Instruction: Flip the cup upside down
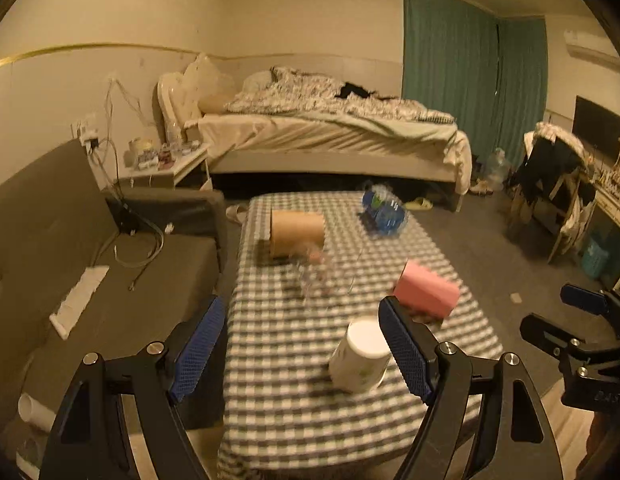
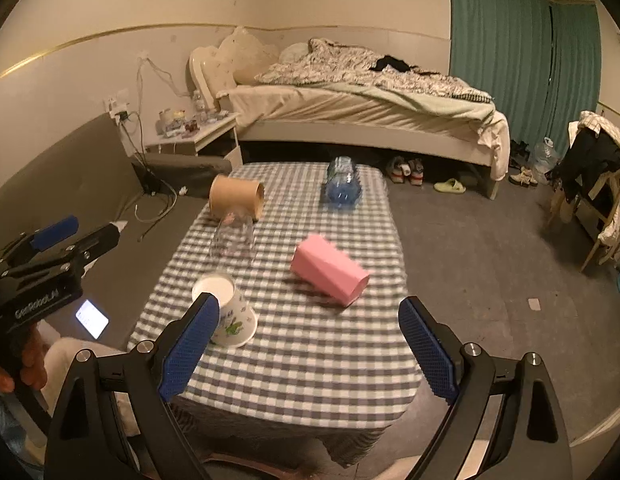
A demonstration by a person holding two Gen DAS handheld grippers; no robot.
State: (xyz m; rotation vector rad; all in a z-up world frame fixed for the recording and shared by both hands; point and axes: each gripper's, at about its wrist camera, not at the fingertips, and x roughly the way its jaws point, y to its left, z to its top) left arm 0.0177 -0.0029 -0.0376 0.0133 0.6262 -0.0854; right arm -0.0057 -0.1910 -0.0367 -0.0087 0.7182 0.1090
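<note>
A white paper cup [image 1: 359, 356] with a printed pattern stands upside down, base up, on the checked tablecloth; it also shows in the right wrist view [image 2: 230, 308]. A pink cup [image 1: 425, 294] [image 2: 329, 274], a brown cup [image 1: 296, 234] [image 2: 236, 199] and a blue plastic cup [image 1: 383, 212] [image 2: 342, 186] lie on their sides. A clear glass [image 1: 313, 276] [image 2: 233, 242] stands mid-table. My left gripper [image 1: 302, 354] is open and empty above the near table edge, its right finger beside the white cup. My right gripper [image 2: 310, 354] is open and empty.
The checked table [image 1: 290, 400] [image 2: 310, 360] has a grey sofa [image 1: 70, 260] on its left with cables and a lit phone [image 2: 92, 318]. A bed [image 1: 329, 136] stands behind. Chairs with clothes [image 2: 597, 184] stand at the right. Shoes lie on the floor.
</note>
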